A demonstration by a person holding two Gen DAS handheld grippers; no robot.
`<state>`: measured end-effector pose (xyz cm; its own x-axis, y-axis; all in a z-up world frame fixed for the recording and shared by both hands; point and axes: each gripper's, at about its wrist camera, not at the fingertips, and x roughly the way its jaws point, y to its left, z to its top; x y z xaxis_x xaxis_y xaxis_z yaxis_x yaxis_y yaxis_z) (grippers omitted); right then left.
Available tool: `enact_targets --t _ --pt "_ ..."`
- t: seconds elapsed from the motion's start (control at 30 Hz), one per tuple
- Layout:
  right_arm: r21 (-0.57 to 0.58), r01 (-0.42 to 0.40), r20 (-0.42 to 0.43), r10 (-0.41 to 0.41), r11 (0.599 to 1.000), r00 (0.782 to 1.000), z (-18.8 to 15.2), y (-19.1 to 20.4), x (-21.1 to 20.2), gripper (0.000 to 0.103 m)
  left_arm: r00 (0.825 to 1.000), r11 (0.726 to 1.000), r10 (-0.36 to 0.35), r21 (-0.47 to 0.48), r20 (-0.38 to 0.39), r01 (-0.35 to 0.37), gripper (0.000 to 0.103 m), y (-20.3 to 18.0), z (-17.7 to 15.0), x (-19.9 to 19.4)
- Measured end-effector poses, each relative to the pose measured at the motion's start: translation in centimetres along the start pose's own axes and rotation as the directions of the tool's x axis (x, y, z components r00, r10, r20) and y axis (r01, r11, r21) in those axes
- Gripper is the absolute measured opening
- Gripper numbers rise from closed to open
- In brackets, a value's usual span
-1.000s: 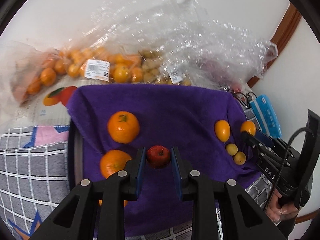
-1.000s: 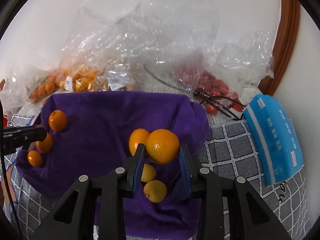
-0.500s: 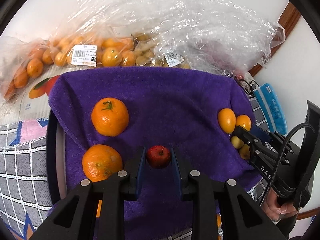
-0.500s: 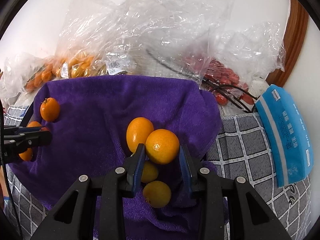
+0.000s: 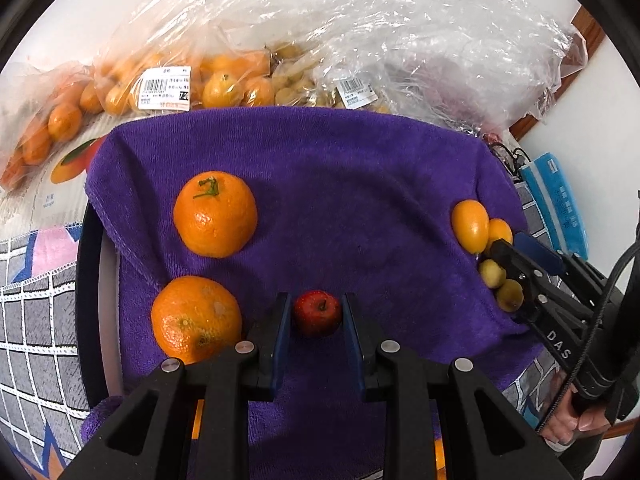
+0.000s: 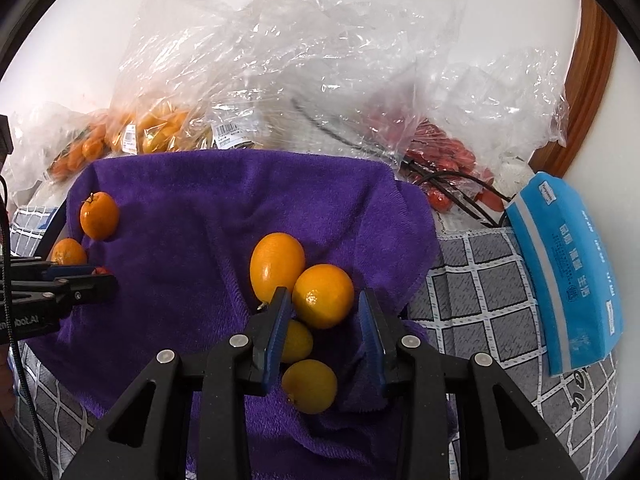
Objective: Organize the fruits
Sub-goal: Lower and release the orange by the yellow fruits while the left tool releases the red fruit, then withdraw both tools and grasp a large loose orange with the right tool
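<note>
Purple towel point(image 5: 340, 184) on checked tabletop point(image 6: 492, 280), bagged fruit behind. My left tool point(image 5: 316, 320) grips a red apple point(image 5: 318, 313) beside two oranges. My right tool point(image 6: 323, 312) stands parted around an orange point(image 6: 323, 295) resting among three yellow fruits.

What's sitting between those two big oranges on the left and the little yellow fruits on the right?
In the left wrist view, mostly bare purple towel; near its front edge, a small red fruit sits between the left tongs.
</note>
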<state>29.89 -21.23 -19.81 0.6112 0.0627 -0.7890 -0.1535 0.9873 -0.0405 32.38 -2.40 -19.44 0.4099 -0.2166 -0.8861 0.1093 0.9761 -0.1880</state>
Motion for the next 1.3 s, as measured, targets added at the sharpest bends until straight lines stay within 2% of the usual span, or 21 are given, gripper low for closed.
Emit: enact_targets --t 0.1,0.37,0.6,0.63,0.8,0.87,1.0,1.13,1.3 --pt "0.004 0.003 0.022 -0.003 1.0 1.0 0.0 0.0 -0.7 0.044 1.0 1.0 0.004 -0.001 0.0 -0.004 0.024 -0.1 0.0 0.1" --pt "0.032 0.025 0.078 -0.028 0.999 0.997 -0.2 -0.3 -3.1 0.048 1.0 1.0 0.01 0.007 -0.011 -0.01 0.029 -0.3 -0.4 -0.2" --pt "0.095 0.07 0.111 -0.081 0.993 0.991 -0.9 -1.0 -5.6 0.048 0.999 1.0 0.02 0.009 0.034 -0.021 0.047 -0.5 -1.1 -2.8" --pt "0.099 0.065 0.108 -0.076 0.993 0.991 -1.0 -1.1 -5.9 0.048 0.999 1.0 0.02 0.008 0.042 -0.02 0.05 -0.5 -1.2 -3.2" --pt "0.111 0.046 0.09 -0.056 0.993 0.994 -1.8 -0.8 -8.0 0.048 0.995 0.999 0.036 0.003 0.095 -0.037 0.056 -0.6 -2.1 -6.1" --pt "0.104 0.021 0.087 -0.03 0.994 0.996 -2.3 -0.4 -9.3 0.049 0.992 0.999 0.039 -0.004 0.124 -0.039 0.056 -0.6 -2.7 -7.5" --pt "0.084 -0.016 0.089 0.008 0.996 0.996 -3.4 1.2 -11.2 0.058 0.986 0.999 0.037 -0.022 0.161 -0.033 0.056 0.1 -4.4 -10.2" --pt "0.059 -0.037 0.076 0.032 0.998 0.997 -4.7 3.4 -12.1 0.058 0.982 0.998 0.053 -0.044 0.18 -0.046 0.056 1.4 -6.1 -11.9" --pt "0.067 -0.109 0.024 0.108 0.992 0.994 -6.9 6.0 -11.8 0.058 0.979 0.995 0.079 -0.071 0.187 -0.067 0.056 3.6 -8.3 -13.2"
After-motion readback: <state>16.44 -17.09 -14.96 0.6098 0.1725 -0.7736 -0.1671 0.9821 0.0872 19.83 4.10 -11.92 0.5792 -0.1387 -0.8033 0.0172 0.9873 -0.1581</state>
